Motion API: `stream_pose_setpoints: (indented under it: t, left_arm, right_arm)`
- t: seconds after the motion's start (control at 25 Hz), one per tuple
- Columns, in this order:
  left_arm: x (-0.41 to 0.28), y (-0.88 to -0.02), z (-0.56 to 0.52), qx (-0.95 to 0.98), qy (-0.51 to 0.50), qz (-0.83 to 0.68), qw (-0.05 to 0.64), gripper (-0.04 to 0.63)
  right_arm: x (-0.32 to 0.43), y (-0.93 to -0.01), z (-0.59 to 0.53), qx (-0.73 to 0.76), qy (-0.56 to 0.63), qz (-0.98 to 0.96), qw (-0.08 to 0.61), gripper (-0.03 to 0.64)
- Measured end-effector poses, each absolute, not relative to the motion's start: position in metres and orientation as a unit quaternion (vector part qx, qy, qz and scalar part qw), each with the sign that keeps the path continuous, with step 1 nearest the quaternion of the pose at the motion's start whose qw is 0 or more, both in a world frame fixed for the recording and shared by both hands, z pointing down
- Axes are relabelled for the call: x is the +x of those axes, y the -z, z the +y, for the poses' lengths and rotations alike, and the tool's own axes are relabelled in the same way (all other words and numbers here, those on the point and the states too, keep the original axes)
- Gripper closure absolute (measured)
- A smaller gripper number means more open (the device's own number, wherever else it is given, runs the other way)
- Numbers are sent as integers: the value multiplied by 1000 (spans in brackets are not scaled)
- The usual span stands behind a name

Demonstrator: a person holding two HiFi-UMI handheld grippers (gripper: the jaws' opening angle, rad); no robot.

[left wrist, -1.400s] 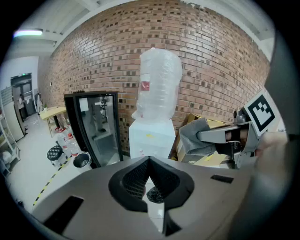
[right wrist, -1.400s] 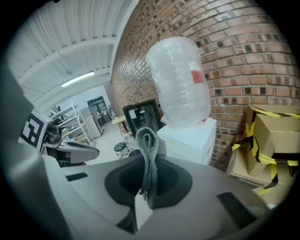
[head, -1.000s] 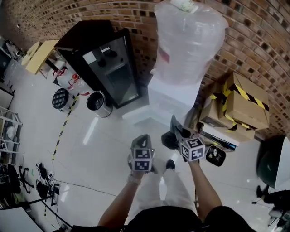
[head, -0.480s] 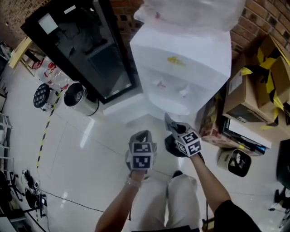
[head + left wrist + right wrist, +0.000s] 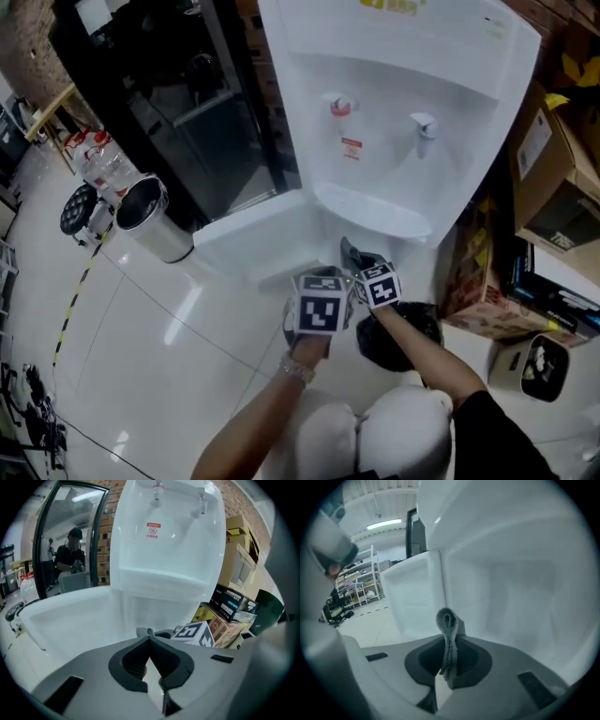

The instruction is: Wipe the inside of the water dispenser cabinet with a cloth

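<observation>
One soft, light grey cloth (image 5: 446,619) sits pinched at its fold in the right gripper (image 5: 449,644), at the mouth of the open water dispenser cabinet (image 5: 511,592). The left gripper (image 5: 150,644) is closed on nothing. A bunched hold should stop the limp fabric slipping.

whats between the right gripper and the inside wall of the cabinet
Only the grey cloth that the right gripper pinches in its fingers; beyond it the stretch to the white cabinet wall is bare, as the right gripper view shows.
</observation>
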State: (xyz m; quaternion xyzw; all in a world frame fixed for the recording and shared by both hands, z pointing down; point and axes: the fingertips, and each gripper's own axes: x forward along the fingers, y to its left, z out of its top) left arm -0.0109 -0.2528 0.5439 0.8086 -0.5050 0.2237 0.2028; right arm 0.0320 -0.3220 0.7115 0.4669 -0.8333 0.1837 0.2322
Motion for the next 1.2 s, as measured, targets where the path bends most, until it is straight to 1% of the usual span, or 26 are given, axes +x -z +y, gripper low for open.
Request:
stream_pose_setpoints:
  t: [0.12,0.32,0.4,0.6,0.84,0.92,1.04,1.12,1.2]
  left_arm:
    - [-9,-562,-251,806,-231,-498,222,594]
    - [-8,-545,-257,807,-216,-500,227,594]
    - [-11,-542,-261,806,-211,-504,226,594]
    - [-24,-542,-262,799,-208,-524,210,594]
    - [-23,-548,-257,803,-225,-514,204,594]
    - [-24,-549,-257,803,-225,-512,204,594]
    - [-25,-550,-257,806,-221,-511,203,594]
    - [-25,-549,-257,807,-219,-511,199,594]
    - [-25,-548,-257,808,-218,-510,199,594]
  right_arm:
    - [43,-694,-354,511,-171,-818,200,598]
    - [46,-622,-390,557,-110,-815,118,598]
    - [43,-613,-400,564,-93,-814,103,598]
    - [20,-640,-423,530,-64,-831,156,598]
    - [6,-730,-395,469,-178,-831,240,598]
    - [-2,-734,-384,457,-186,-834,249,598]
    - [8,-731,-379,472,-193,-823,251,598]
    - [19,-718,-382,494,-190,-815,234,598]
    - [27,-692,-390,522,-163,-811,207,598]
